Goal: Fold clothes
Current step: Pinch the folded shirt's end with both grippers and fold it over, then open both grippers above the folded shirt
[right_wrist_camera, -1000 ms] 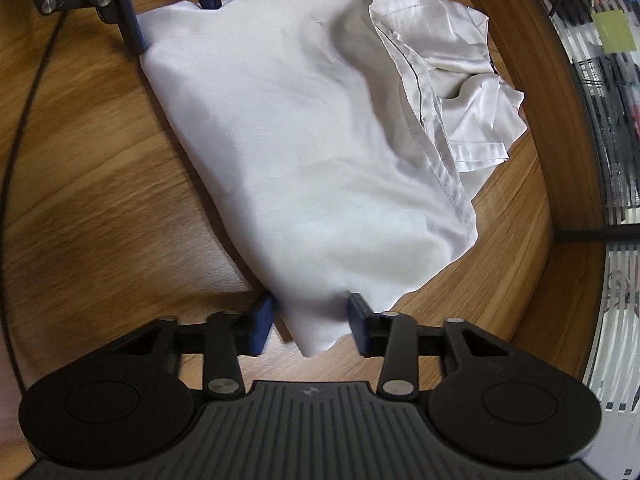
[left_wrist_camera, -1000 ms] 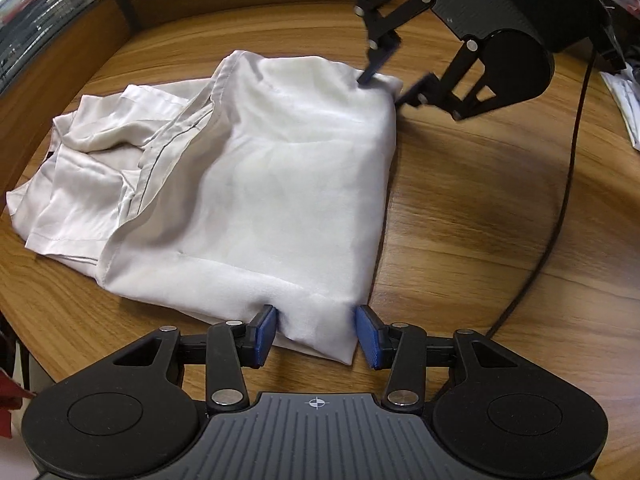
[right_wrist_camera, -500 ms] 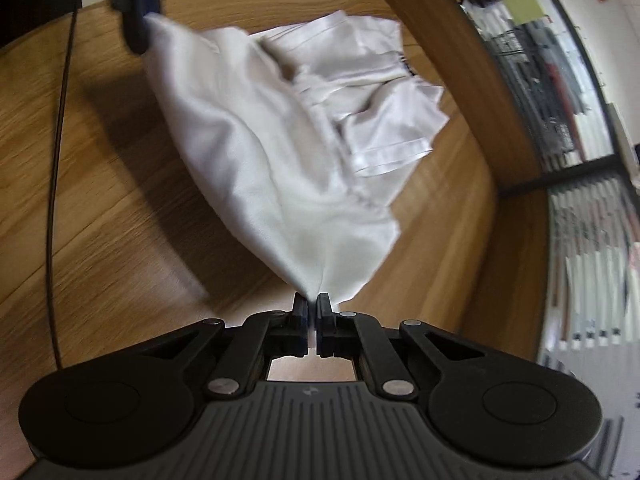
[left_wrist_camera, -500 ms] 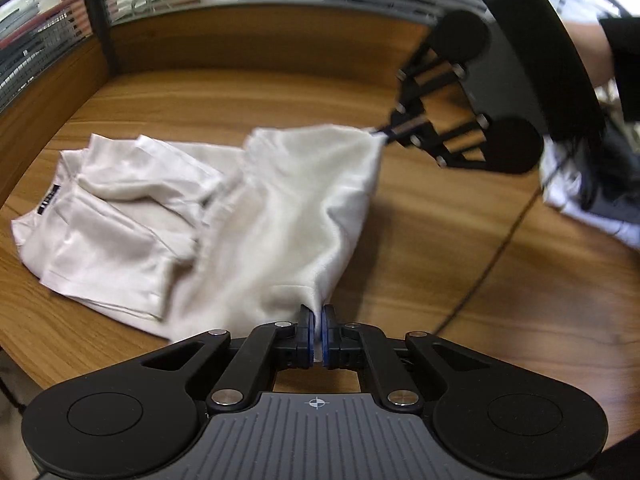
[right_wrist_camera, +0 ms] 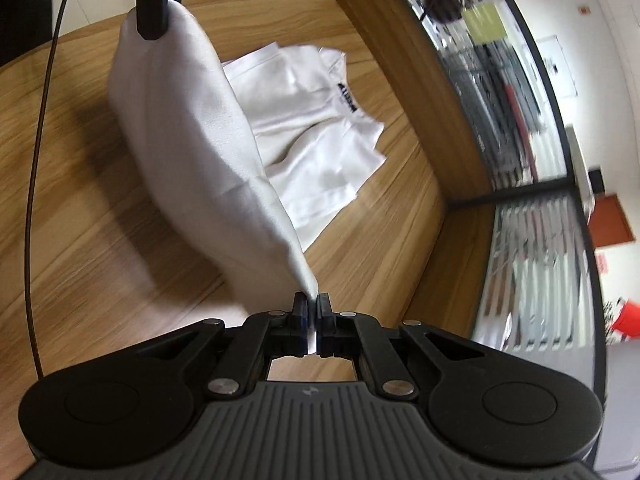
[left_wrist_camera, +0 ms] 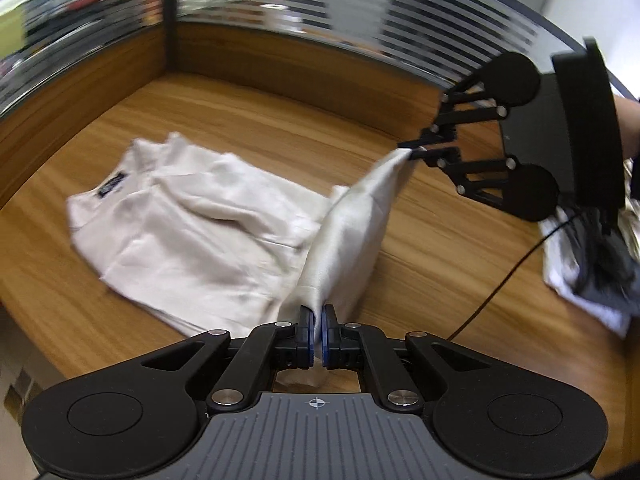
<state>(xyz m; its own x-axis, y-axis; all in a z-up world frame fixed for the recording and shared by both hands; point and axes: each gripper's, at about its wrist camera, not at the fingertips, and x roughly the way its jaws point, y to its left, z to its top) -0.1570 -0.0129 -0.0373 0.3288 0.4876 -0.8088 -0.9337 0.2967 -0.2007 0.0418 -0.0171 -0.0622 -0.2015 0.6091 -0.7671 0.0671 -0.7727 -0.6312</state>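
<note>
A white silky garment (left_wrist_camera: pixel 208 216) lies on the wooden table (left_wrist_camera: pixel 440 248), with a dark label near its collar. One edge of it is lifted off the table and stretched between both grippers. My left gripper (left_wrist_camera: pixel 315 320) is shut on one corner of that edge. My right gripper (right_wrist_camera: pixel 311 308) is shut on the other corner. In the left wrist view the right gripper (left_wrist_camera: pixel 408 153) hangs up at the right, pinching the cloth tip. Seen from the right wrist, the garment (right_wrist_camera: pixel 192 136) hangs as a raised fold from the left gripper (right_wrist_camera: pixel 160 8) at the top left, and the rest lies flat behind it.
A pile of white and grey clothes (left_wrist_camera: pixel 592 272) sits at the right of the table. A thin black cable (right_wrist_camera: pixel 38 160) runs across the wood. A raised wooden rim (left_wrist_camera: pixel 280 56) borders the table's far side, with glass partitions behind.
Both grippers went from open around the hem to shut on its corners. They have since risen, lifting that edge well off the table and pulling it taut.
</note>
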